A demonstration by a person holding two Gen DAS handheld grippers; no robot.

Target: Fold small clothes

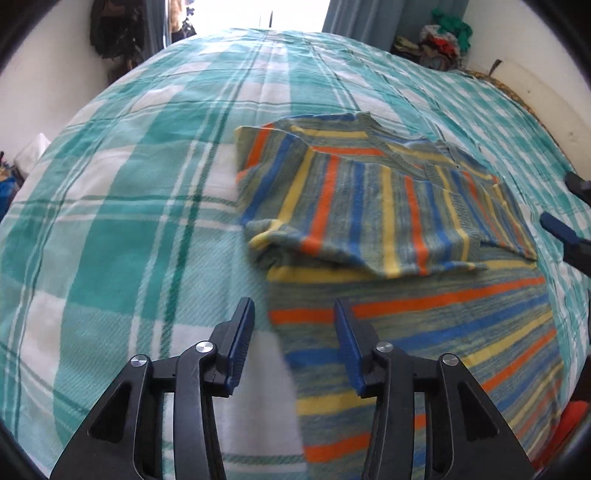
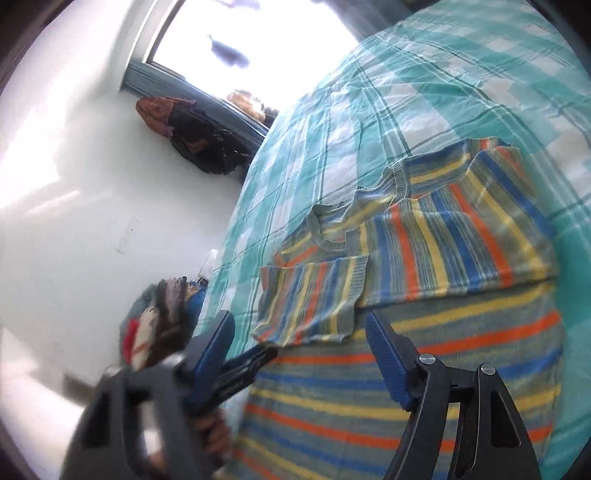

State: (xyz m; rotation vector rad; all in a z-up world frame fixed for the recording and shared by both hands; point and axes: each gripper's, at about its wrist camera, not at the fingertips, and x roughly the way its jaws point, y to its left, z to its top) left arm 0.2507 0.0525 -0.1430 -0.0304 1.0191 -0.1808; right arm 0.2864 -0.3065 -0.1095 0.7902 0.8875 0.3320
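Orange-blue-yellow striped sweater (image 1: 388,206), teal-plaid bedspread (image 1: 129,229)

Right gripper (image 2: 300,334) gapes above striped sweater (image 2: 424,236).

Daylight floods in from a blown-out window (image 2: 236,33), glaring off the white wall (image 2: 74,166). Fisheye curvature bends the plaid bedspread (image 1: 147,184), dark vignette rings both views, and the right view's near edge blurs.

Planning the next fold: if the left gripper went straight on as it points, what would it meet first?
Probably the left edge of the striped shirt lying on the plaid blanket. The left gripper is open and holds nothing; depth is unclear, so it may meet the blanket beside that edge.
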